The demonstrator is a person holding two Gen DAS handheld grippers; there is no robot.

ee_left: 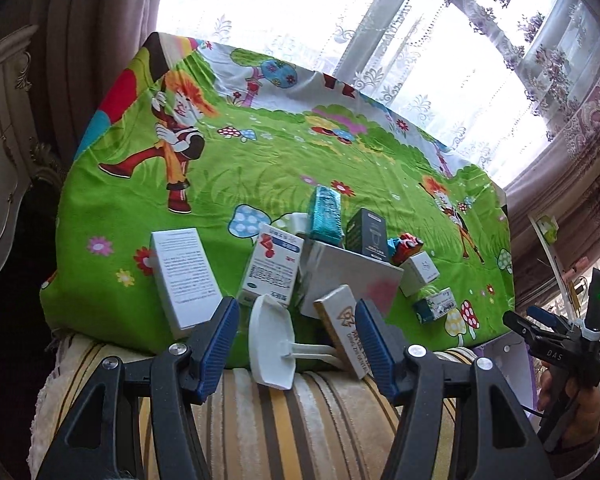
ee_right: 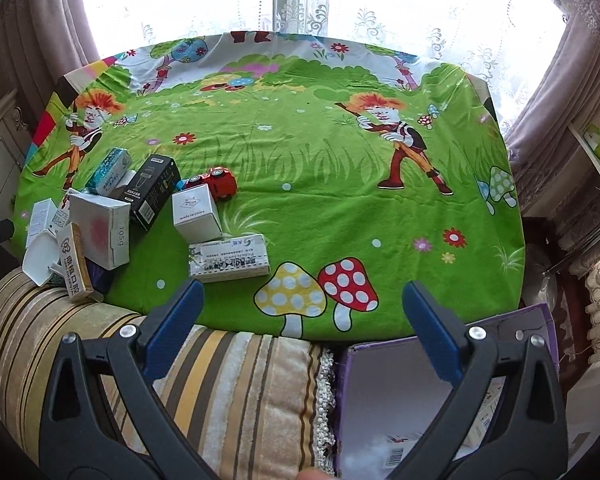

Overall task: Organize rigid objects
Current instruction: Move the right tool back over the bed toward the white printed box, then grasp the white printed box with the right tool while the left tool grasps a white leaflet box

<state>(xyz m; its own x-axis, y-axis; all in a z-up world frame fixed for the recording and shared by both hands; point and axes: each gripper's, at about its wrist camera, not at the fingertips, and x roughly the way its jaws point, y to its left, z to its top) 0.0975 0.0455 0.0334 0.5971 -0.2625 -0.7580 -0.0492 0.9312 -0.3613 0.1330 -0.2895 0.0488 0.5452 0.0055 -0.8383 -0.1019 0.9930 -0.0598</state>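
We're hovering both grippers, left gripper [ee_left: 296,344] and right gripper [ee_right: 302,328], spread and empty; nudging the white plug [ee_left: 270,344] risks tipping it off the edge.

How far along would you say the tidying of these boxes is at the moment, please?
Barely started. Done: the purple box below the table edge already holds at least one packet. In hand: nothing; the left claw and right claw are both open and empty. Left: the white boxes, black box and red toy car still clustered on the green cloth.
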